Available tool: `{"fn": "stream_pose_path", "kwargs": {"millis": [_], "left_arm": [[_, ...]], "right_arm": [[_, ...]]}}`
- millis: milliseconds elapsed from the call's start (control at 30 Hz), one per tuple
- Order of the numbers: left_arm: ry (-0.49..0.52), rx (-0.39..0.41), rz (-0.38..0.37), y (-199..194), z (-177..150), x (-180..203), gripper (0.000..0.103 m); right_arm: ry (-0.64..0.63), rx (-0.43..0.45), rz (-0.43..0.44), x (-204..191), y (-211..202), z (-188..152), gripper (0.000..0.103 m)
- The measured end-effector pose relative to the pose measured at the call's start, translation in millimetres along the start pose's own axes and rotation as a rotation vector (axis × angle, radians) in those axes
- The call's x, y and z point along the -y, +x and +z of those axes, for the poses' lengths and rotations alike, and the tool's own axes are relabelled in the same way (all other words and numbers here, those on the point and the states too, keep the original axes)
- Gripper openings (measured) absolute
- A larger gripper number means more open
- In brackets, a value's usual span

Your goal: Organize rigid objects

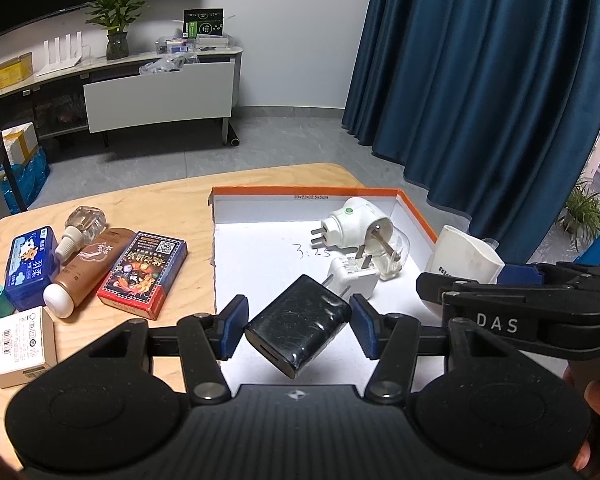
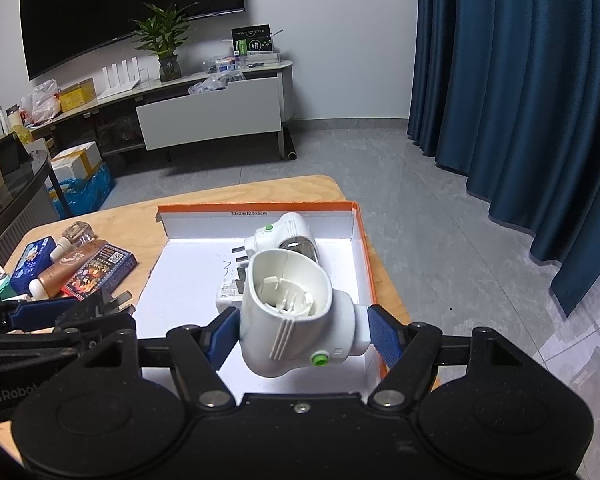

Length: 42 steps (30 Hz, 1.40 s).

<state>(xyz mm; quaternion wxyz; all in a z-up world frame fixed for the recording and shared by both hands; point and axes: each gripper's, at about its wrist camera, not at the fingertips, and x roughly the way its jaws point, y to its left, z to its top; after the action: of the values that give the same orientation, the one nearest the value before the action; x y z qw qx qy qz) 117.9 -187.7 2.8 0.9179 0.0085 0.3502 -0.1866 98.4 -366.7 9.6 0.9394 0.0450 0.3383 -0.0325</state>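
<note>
Setting: wooden table (image 1: pixel 172 204), orange-rimmed box (image 1: pixel 416 210) far right.
Left gripper (image 1: pixel 298 330): pads apart beside black charger (image 1: pixel 298 330); light, slick, take by flat sides.
Right gripper (image 2: pixel 302 330): clamping white plug-in device (image 2: pixel 296 312); stiff, hollow.

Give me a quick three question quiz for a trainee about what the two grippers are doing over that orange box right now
1. True or false: the left gripper is shut on the black rectangular charger.
2. What does the right gripper hold? A) brown tube B) white plastic plug-in device with a green button C) blue tin
3. Fill in: the small white square charger lies inside the shallow orange-rimmed cardboard ____.

Key: 1 false, the blue pads stand apart from the charger's sides. 2 B. 3 box.
</note>
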Motion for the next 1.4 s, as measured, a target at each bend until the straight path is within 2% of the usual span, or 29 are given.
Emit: {"fn": "stream_pose_path", "kwargs": {"millis": [967,1233,1400], "left_arm": [[0.014,-0.031,-0.033,22.1,-4.7,7.1,0.056],[0.017,-0.038,-0.044,27.3,-5.5,10.8,0.056],[0.013,-0.045,-0.05,30.8,-5.2,12.7,0.056]], "right_arm": [[-0.011,-0.056,0.0,4.7,31.9,5.4,0.084],[0.013,-0.034,0.033,10.2,35.9,12.2,0.084],[0.023,-0.004,0.019,13.8,28.4,20.6,0.084]]}}
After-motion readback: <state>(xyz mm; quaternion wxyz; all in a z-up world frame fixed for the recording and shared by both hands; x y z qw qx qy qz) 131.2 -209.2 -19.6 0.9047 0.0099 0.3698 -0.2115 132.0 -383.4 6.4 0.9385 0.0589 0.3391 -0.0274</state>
